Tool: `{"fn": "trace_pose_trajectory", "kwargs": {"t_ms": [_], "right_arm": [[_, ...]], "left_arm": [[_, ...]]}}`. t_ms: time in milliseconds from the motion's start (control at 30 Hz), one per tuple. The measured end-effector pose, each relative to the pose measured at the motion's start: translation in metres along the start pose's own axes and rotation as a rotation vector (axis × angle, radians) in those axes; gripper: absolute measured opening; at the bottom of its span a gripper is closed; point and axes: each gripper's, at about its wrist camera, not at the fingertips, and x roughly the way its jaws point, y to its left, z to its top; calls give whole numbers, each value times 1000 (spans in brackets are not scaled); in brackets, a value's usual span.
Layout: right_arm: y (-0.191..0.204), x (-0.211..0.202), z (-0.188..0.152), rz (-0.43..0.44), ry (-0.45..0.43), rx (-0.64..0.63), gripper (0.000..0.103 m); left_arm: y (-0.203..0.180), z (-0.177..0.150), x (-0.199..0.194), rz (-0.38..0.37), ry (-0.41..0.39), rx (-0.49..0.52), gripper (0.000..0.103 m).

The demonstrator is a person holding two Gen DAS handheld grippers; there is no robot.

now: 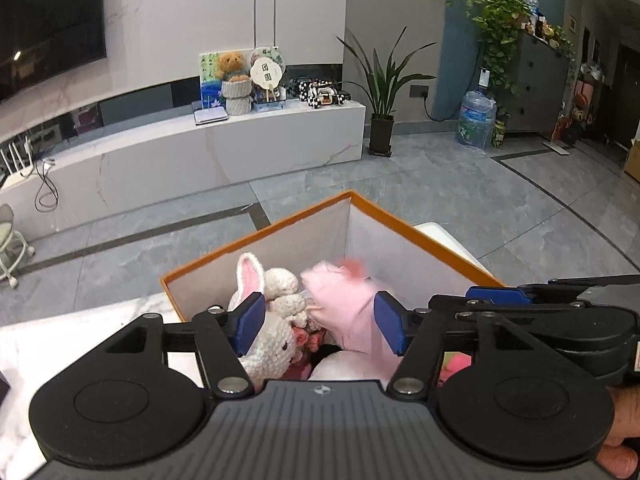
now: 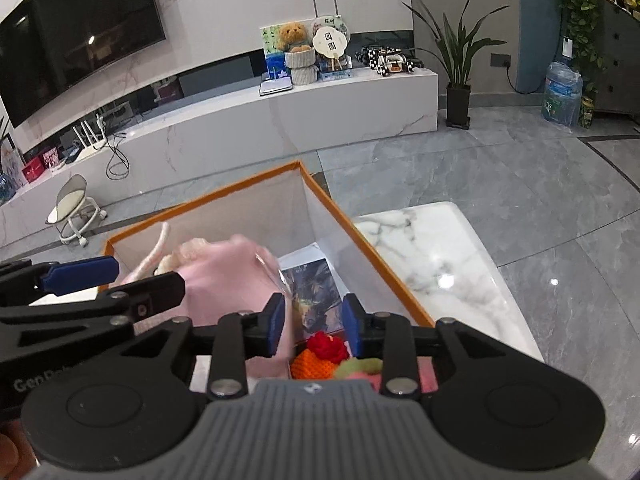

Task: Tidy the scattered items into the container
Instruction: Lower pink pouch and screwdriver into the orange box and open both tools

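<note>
The left gripper (image 1: 318, 322) hangs over the orange-rimmed storage box (image 1: 256, 234), its blue pads (image 1: 251, 322) spread apart with nothing pinched; a pink plush toy (image 1: 344, 300), blurred at its top, lies below and between them, apart from the left pad and just beside the right one, though whether it touches that pad I cannot tell. Next to it in the box sits a white crocheted rabbit (image 1: 272, 340) with pink-lined ears, and a pale rounded plush shows at the bottom of the left wrist view. The right gripper (image 2: 314, 322) also hovers above the same box (image 2: 200, 196), its jaws parted by a narrower gap and gripping nothing; the pink plush (image 2: 224, 276) sits just left of its left pad (image 2: 276, 322). Under this gripper lie a picture card (image 2: 310, 280) with dark artwork, an orange crocheted piece (image 2: 312, 364) with a red tuft (image 2: 326, 344) on top, and a green and pink soft item (image 2: 360, 368) beside it. The box stands on a white marble-patterned table (image 2: 432, 256). Beyond it, the grey tiled floor (image 1: 440, 200) runs to a long white TV bench (image 1: 220, 148) carrying a teddy bear (image 1: 230, 66), a round fan (image 1: 266, 74) and a black-and-white toy vehicle (image 1: 322, 92), with a potted plant (image 1: 382, 92) and a water jug (image 1: 476, 118) to the right.
</note>
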Motion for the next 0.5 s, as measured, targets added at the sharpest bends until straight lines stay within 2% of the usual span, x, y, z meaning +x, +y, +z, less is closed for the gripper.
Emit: {"fn": "trace_pose_trajectory", "kwargs": {"t_ms": [333, 500], "right_arm": [[-2, -24, 4, 23, -38, 9, 35], [1, -43, 4, 3, -68, -11, 35]], "left_arm": [[-18, 13, -29, 32, -14, 42, 71], [-28, 17, -43, 54, -10, 62, 65]]}}
